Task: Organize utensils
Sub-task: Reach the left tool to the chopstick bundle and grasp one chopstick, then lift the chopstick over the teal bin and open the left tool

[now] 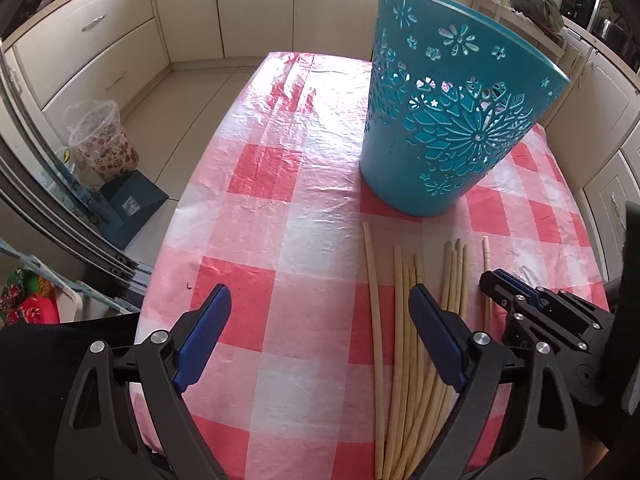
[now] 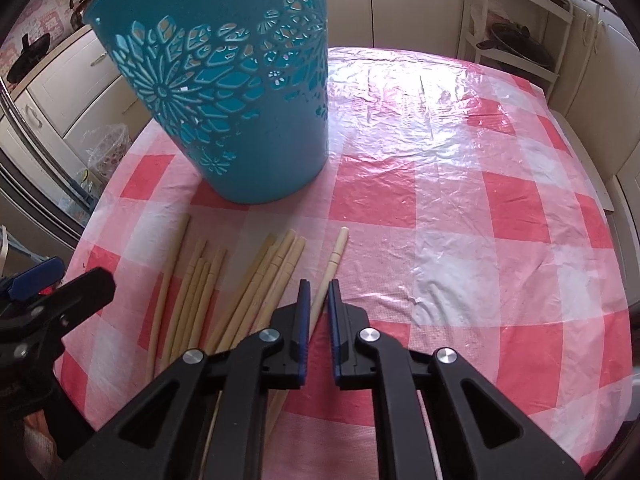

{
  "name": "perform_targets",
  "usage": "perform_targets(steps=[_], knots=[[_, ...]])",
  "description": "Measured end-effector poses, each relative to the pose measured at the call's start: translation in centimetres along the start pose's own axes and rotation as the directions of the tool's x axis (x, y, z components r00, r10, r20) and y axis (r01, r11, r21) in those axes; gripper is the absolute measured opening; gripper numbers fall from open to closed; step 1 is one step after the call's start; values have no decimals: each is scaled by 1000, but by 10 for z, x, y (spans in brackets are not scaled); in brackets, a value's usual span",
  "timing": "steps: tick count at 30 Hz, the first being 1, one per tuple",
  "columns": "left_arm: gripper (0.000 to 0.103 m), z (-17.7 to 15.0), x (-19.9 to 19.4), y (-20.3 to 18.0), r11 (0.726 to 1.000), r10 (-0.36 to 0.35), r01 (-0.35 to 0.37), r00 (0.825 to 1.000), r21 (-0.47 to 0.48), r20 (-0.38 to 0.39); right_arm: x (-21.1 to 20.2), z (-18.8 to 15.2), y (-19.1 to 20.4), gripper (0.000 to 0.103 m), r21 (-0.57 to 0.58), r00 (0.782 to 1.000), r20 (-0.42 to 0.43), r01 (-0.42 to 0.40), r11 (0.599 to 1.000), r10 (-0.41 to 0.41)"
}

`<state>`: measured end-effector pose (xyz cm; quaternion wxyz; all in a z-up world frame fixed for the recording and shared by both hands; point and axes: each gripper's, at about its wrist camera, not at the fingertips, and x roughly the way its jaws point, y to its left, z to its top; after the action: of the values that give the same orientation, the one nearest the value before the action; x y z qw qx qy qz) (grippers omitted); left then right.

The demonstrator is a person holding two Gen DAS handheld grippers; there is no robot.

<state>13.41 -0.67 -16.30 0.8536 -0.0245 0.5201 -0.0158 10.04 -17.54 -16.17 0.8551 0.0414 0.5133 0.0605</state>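
Observation:
Several pale wooden chopsticks lie in a loose fan on the checked table, just in front of a tall teal cut-out basket that stands upright. My left gripper is open above them, its right finger over the bundle and the two leftmost sticks below the gap. In the right wrist view the basket is at the upper left and the bundle at the lower left. My right gripper is shut on the single chopstick lying rightmost, apart from the rest. The right gripper also shows in the left wrist view.
The round table has a red-and-white check cloth under clear plastic. Cream cabinets ring the room. On the floor to the left stand a floral bin and a blue dustpan. A white shelf rack stands behind the table.

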Motion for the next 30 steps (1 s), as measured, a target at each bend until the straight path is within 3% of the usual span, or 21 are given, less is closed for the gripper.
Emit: perform_targets(steps=[11,15,18,20,25,30], knots=[[56,19,37,-24,998,36,-35,999,43,-32,-2,4,-30,9,29,998,-14,-55,998,55],[38,23,48,-25,998,49,-48,998,33,-39,-4,0,-42,9,43,997,-13,-81,996,81],[14,25,49,-27,997,61,-60,998,51,-23,-4,1,-48,9,44,996,-11,-86,995,87],[5,26,49,-26,998,31,-29,999,59,-26,-3,0,-48,9,48,996,-9,-90,995,90],[5,24,31,-12,994,-103,104,994,25,-34,-2,-4,-48,9,62,995,-6,-104,993,104],[5,28,-33,8,969,-245,247,966,-9,86,-4,-5,-47,10,70,993,-6,-114,991,115]])
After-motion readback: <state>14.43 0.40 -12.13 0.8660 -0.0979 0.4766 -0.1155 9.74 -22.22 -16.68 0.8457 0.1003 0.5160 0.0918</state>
